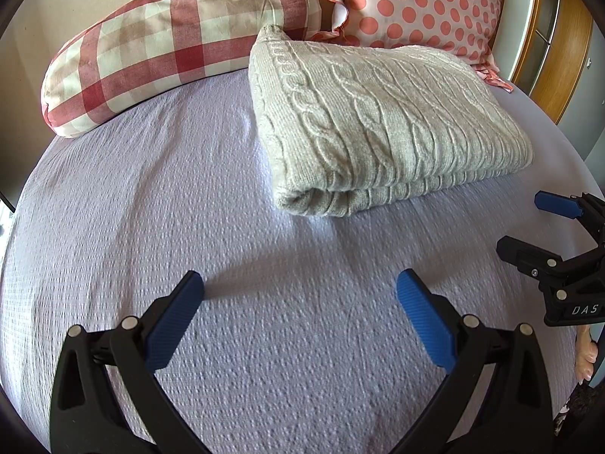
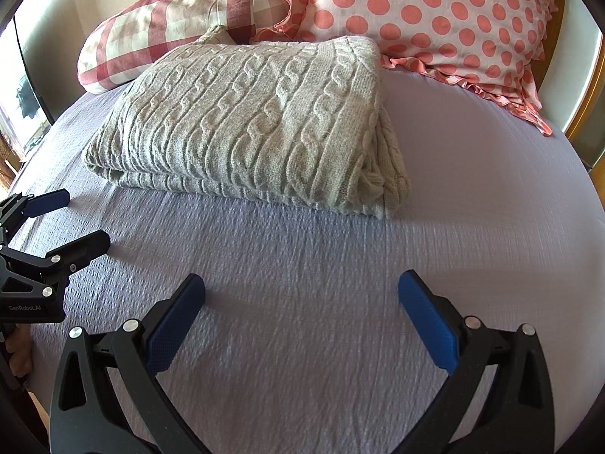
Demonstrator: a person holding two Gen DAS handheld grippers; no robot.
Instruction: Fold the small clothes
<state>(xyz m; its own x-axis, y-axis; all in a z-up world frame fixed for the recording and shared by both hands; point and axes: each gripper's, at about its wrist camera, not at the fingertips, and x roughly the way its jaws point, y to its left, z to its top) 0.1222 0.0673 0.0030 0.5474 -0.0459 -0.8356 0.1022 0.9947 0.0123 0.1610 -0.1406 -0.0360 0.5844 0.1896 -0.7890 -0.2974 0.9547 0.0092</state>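
Folded sweater (image 1: 378, 121) lies on lavender bedspread (image 1: 189, 196) near pillows; both grippers (image 1: 300, 295) gape empty.

Only two pieces of writing can be read, and both sit on the grippers. In the left wrist view, the black body of the right gripper (image 1: 529, 227) at the right edge carries a small plate with the white letters "DAS". In the right wrist view, the black body of the left gripper (image 2: 81, 219) at the left edge bears the faint pale lettering "GenRobot.AI". Nothing else in either view shows any legible text, number or sign.
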